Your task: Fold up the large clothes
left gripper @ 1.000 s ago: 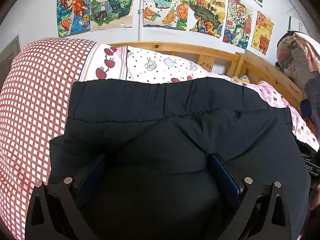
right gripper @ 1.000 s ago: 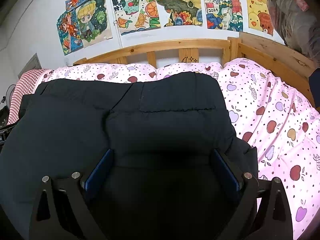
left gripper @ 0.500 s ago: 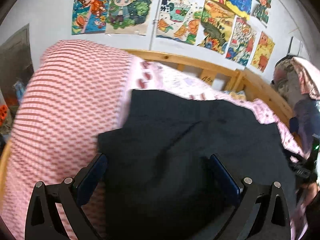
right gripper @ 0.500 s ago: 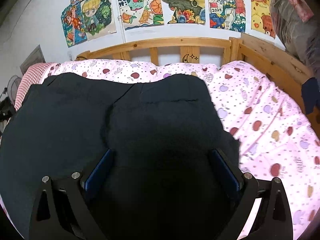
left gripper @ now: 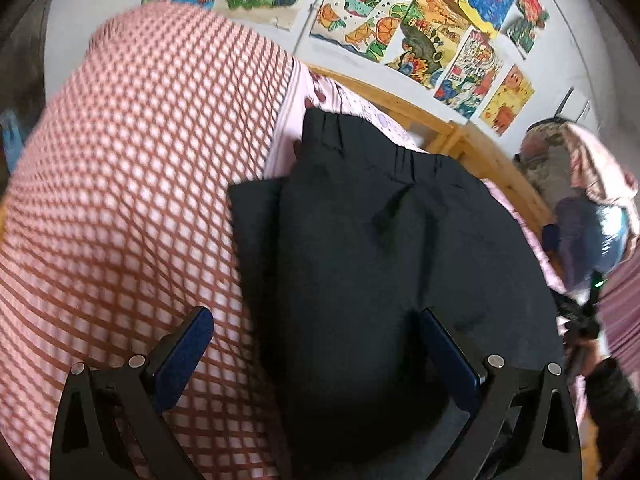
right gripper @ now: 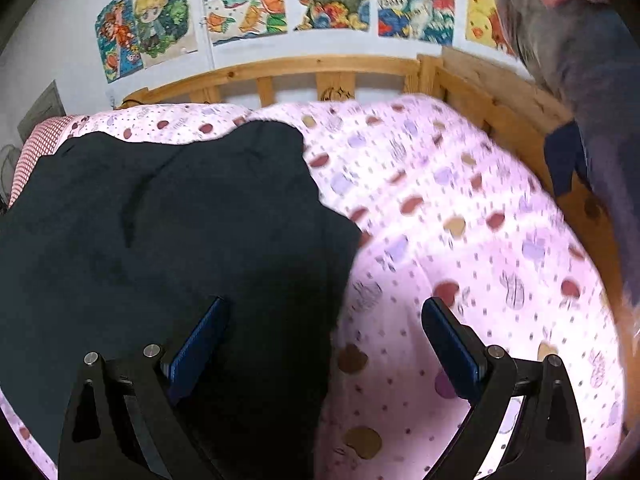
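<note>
A large black garment (left gripper: 392, 248) lies folded on the bed, its gathered waistband toward the headboard. In the left wrist view my left gripper (left gripper: 316, 328) stands open over the garment's left edge; the left pad is over checked bedding, the right pad over black cloth. In the right wrist view the same black garment (right gripper: 168, 224) fills the left half. My right gripper (right gripper: 324, 316) is open astride its right edge, one pad above the cloth and the other above the pink sheet. Nothing is held by either gripper.
A red-and-white checked pillow (left gripper: 132, 176) bulges left of the garment. The pink apple-print sheet (right gripper: 460, 232) spreads to the right. A wooden bed rail (right gripper: 312, 72) runs along the far side below drawings on the wall. Hanging clothes (right gripper: 592, 80) sit at the right.
Both grippers have swung outward from the garment's middle: the left one leftward over its left edge and the checked pillow, the right one rightward over its right edge and the sheet. Both stay open.
</note>
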Demonstrator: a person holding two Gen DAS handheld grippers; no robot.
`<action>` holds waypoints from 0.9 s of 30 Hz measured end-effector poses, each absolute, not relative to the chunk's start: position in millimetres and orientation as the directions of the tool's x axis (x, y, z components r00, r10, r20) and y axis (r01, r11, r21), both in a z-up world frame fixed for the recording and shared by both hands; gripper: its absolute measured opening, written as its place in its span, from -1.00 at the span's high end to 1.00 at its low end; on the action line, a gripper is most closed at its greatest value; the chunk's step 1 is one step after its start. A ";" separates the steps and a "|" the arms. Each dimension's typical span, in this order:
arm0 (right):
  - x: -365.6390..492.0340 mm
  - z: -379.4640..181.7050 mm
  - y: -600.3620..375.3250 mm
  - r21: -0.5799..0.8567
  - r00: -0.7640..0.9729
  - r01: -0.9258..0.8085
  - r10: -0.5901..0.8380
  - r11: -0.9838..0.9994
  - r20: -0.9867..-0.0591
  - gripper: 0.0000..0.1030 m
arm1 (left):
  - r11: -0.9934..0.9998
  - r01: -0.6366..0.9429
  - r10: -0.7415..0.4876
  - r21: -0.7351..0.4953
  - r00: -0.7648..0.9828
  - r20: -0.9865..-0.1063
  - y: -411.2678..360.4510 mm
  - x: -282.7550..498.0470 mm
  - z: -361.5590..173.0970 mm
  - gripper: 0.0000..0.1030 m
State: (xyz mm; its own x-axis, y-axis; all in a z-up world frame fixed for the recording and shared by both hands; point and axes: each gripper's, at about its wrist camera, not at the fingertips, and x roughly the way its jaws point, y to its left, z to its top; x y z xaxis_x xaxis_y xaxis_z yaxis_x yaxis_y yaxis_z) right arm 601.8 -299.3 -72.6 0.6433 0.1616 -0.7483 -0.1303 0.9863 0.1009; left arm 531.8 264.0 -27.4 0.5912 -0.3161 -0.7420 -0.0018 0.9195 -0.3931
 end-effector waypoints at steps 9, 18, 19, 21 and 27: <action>606.1 -102.7 -313.4 0.286 0.593 -0.154 0.320 0.946 -0.739 -0.88 | 0.845 0.007 -0.461 -0.534 0.516 -0.722 267.9 533.0 -59.3 -1.00; 611.0 -122.4 -297.8 0.353 0.528 -0.212 0.411 0.911 -0.744 -0.97 | 0.834 -0.006 -0.488 -0.552 0.460 -0.742 264.9 538.4 -79.7 -1.00; 611.3 -125.2 -295.8 0.362 0.527 -0.210 0.417 0.908 -0.741 -0.97 | 0.835 -0.006 -0.487 -0.551 0.460 -0.743 264.1 538.7 -80.1 -1.00; 608.8 -131.2 -296.1 0.380 0.530 -0.212 0.433 0.900 -0.729 -0.97 | 0.835 0.000 -0.488 -0.550 0.460 -0.742 260.2 540.5 -80.2 -1.00; 603.9 -138.1 -291.2 0.405 0.525 -0.244 0.471 0.881 -0.709 -0.97 | 0.822 0.027 -0.514 -0.569 0.463 -0.722 257.3 540.5 -79.5 -1.00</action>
